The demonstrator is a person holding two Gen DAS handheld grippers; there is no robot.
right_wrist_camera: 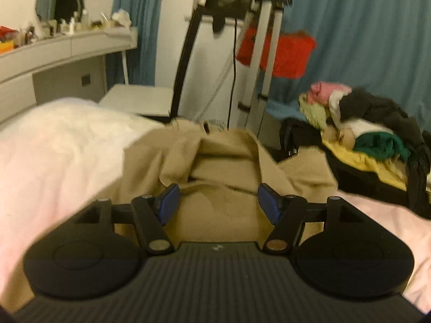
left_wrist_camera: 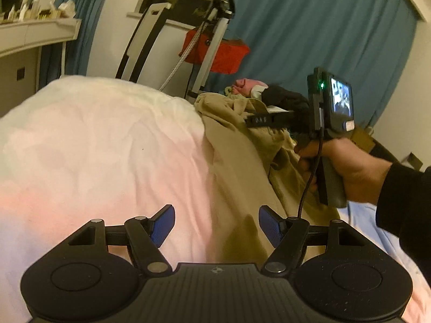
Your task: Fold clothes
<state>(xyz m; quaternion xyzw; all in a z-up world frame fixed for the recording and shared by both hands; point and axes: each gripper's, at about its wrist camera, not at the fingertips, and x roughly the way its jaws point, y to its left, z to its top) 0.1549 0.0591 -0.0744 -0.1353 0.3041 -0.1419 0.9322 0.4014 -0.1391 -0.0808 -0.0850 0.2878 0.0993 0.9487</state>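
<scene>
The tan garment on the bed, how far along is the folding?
Nothing looks folded yet. The tan garment lies crumpled on the bed. In hand: both the left gripper and right gripper are open, empty, the right one over the garment. Left: grasping and folding it, then the mixed clothes pile beyond.

You have 2 grippers, left gripper [left_wrist_camera: 216, 224] and right gripper [right_wrist_camera: 216, 203] | 1 tan garment [right_wrist_camera: 215, 156] spread on 1 bed [left_wrist_camera: 94, 140] | 1 heap of mixed clothes [right_wrist_camera: 363, 126] | 1 red cloth [right_wrist_camera: 291, 53] hanging | 1 hand [left_wrist_camera: 350, 167] in view
</scene>
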